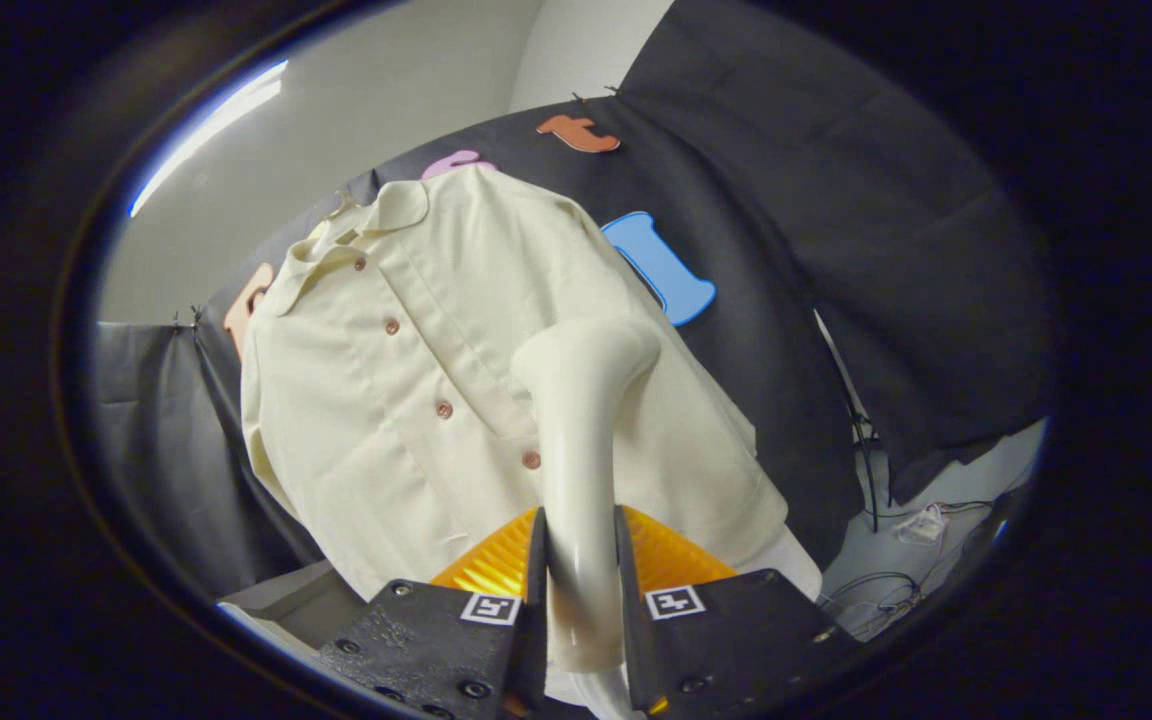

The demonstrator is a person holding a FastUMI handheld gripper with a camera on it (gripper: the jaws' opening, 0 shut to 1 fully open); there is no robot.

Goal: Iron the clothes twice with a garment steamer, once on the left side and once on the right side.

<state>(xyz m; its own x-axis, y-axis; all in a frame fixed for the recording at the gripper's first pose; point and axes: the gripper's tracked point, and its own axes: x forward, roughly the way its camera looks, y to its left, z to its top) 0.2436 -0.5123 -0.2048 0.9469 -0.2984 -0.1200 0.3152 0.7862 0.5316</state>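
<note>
Starting at your left, the black booth cloth (151, 420) hangs in folds behind the garment, with a pale wall and a strip of ceiling light (206, 125) above it. Just in front of that cloth hangs the shirt (386, 400), a cream short-sleeved one with a flat collar (351, 235) at the top and a row of brownish buttons (444, 409) running down its front placket. It looks tilted in your view, collar leaning away to the upper left, hem toward the fingers.

At the middle, your gripper (581, 590) is clamped on the garment steamer (576, 450): both fingers press against the sides of its cream handle, which rises straight up from between them. The steamer's head (591, 350) bends toward the shirt and sits over the right half of the shirt front, beside the lower buttons. Whether the head actually touches the fabric is hard to say from this angle; it looks very close.

To the right of the shirt the black cloth continues, and past its lower edge lie a pale floor and some loose cables (881, 590), well apart from the steamer.
</note>
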